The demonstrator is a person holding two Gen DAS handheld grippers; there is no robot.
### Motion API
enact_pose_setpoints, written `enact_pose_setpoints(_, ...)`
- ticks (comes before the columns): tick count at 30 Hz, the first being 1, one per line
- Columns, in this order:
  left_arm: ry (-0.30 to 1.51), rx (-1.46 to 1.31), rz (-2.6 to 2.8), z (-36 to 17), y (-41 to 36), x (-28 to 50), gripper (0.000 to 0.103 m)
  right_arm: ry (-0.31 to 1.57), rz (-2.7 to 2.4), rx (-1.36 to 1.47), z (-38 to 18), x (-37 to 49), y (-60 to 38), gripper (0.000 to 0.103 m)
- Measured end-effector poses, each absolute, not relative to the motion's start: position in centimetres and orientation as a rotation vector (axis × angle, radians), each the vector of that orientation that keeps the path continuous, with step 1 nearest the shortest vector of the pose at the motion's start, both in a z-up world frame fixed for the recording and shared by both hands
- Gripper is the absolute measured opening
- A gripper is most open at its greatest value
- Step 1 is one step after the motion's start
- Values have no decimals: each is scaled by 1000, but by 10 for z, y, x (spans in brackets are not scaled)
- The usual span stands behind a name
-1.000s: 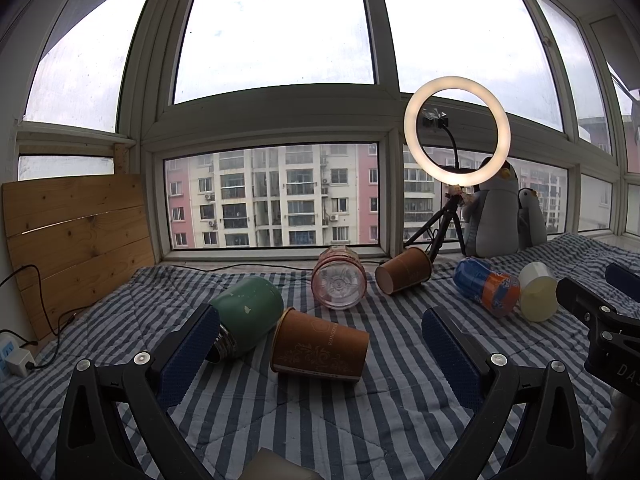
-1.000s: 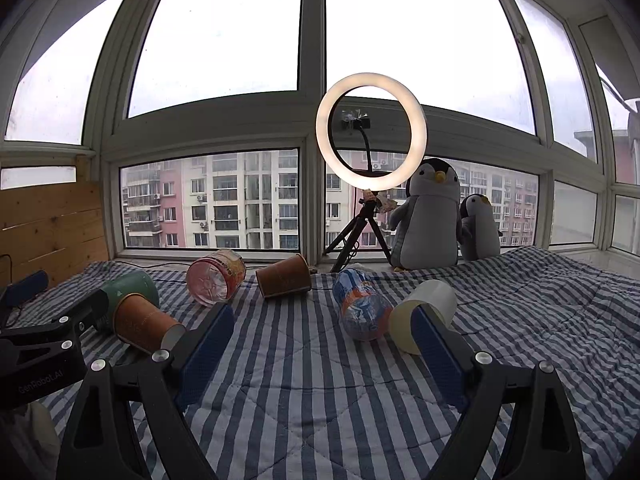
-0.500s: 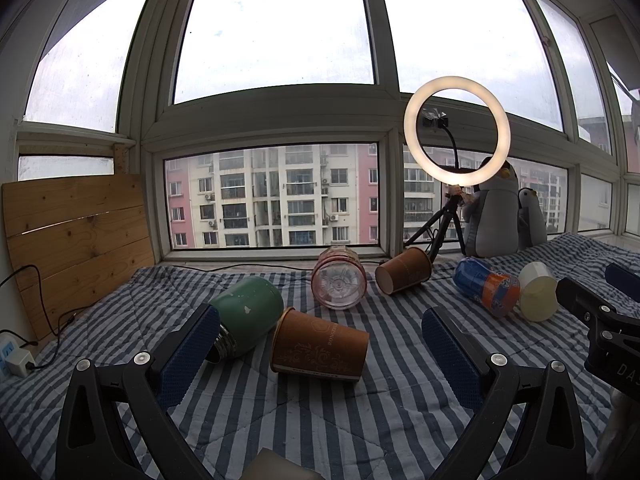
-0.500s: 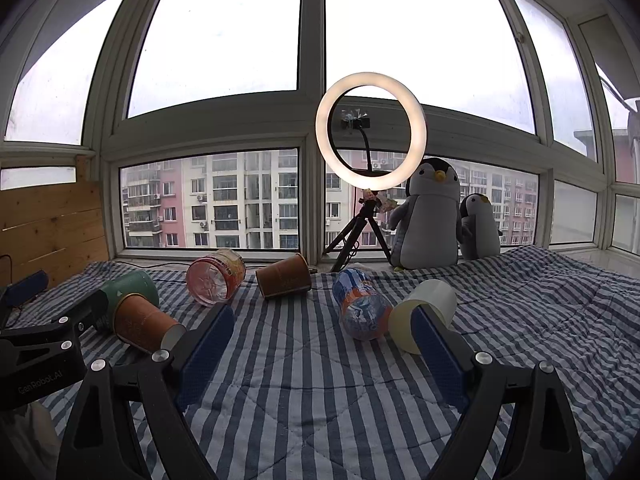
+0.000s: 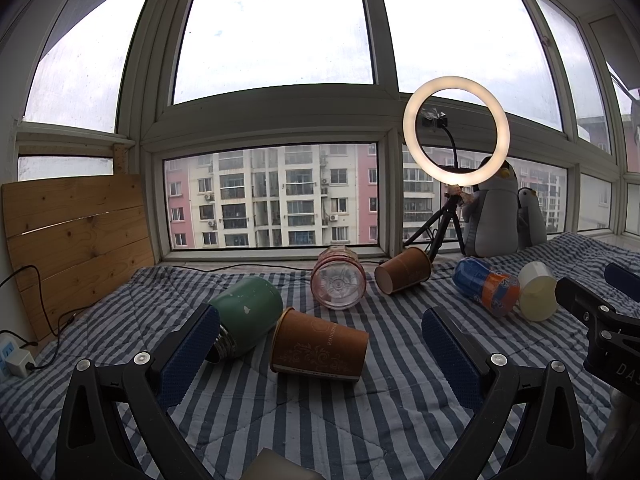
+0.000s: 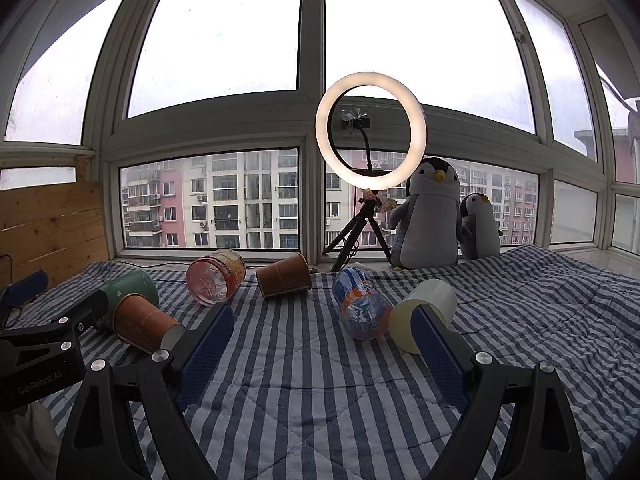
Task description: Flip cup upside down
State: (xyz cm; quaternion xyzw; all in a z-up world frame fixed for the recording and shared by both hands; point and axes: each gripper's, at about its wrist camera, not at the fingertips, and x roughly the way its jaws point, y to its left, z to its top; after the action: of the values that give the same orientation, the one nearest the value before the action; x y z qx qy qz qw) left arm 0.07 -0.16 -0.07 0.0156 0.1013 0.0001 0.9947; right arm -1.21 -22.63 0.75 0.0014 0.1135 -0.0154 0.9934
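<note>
Both the left hand-held gripper (image 5: 320,344) and the right hand-held gripper (image 6: 324,340) hang with fingers spread wide, holding nothing, above a blue-and-white striped quilt (image 5: 312,412). Nearest the left one lies a brown paper cup (image 5: 318,346) on its side, touching a green metal flask (image 5: 246,314) on its left. Near the right one lie a cream plastic cup (image 6: 424,314) and a blue-orange plastic bottle (image 6: 362,306). Farther off rest a pink clear jar (image 5: 338,282) and a second brown paper cup (image 5: 404,270), then a lit ring light (image 6: 370,146) by the window.
</note>
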Motion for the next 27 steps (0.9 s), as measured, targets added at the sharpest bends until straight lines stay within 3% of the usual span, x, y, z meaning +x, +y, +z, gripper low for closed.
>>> enact_pose_setpoints(19,205,30,-1,1,-1,0,102,231,-28,6,8,-10,-226,88)
enact_pose_setpoints(27,196,10,24,8,9,1,102,322,46,47,7,14,-235,88)
